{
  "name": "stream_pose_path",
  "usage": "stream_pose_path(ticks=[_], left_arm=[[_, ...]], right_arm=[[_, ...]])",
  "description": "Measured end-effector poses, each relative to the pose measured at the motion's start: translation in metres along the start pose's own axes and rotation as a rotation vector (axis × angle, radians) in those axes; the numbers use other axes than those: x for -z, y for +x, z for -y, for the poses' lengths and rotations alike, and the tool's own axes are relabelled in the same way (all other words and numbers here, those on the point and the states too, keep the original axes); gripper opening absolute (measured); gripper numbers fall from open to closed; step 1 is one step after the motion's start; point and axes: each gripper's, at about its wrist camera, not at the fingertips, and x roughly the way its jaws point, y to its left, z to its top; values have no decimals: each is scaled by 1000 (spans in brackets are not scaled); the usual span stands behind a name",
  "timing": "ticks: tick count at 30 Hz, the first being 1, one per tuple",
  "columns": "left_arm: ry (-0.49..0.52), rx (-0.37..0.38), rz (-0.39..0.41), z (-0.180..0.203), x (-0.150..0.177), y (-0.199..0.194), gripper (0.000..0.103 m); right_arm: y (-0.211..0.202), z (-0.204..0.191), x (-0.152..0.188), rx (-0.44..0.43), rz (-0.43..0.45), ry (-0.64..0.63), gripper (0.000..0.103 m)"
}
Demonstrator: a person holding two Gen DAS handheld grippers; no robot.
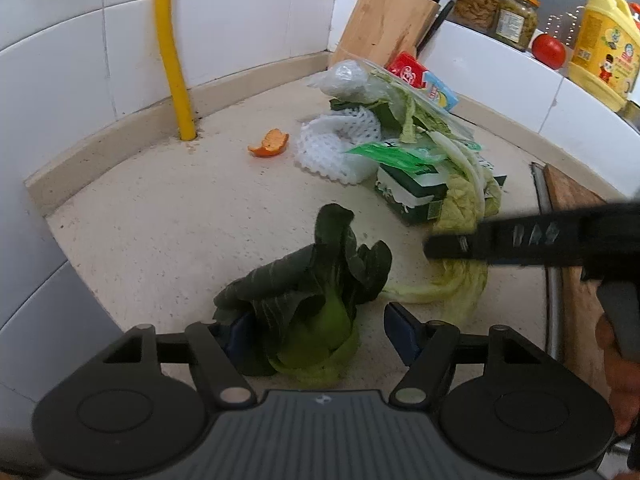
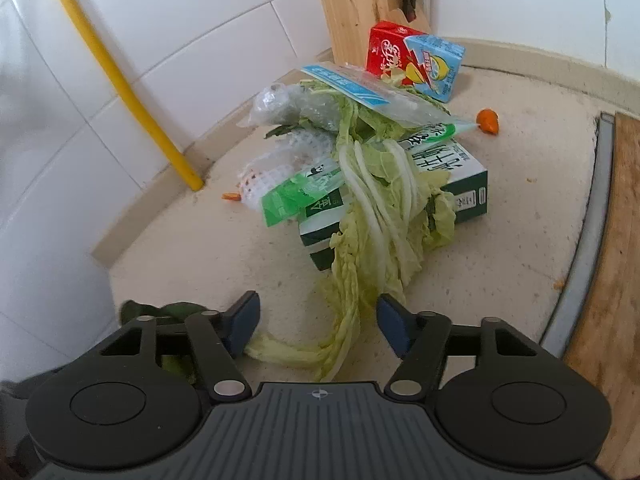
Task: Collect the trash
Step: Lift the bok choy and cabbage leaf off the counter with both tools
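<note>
While both tongs gape, left tongs (image 1: 316, 332) straddle bok choy (image 1: 304, 300), right tongs (image 2: 318, 324) straddle cabbage leaves (image 2: 372, 232), carton (image 2: 460, 184) behind.

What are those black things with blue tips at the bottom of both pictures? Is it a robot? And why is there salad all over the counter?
It is not a robot. A person holds a pair of tongs in each hand, and a small camera sits on each pair, looking forward along its two fingers. So one picture comes from the left tongs, the other from the right tongs.

The counter holds kitchen trash: a dark green bok choy, pale cabbage leaves draped over a green and white carton, white foam netting, a plastic bag, a red and blue drink box and orange peel.

The bok choy sits between the left tongs, the cabbage between the right. Both pairs look open, so nothing seems gripped.
</note>
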Motion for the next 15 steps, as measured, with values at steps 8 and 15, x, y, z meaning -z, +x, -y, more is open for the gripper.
stream_pose_path(ticks=[8, 15], left_arm=[[20, -31, 20, 3, 2, -12, 40], [53, -34, 72, 10, 2, -30, 40]], right_arm=[[-5, -2, 8, 3, -57, -47, 10], [-34, -16, 7, -54, -7, -92, 8]])
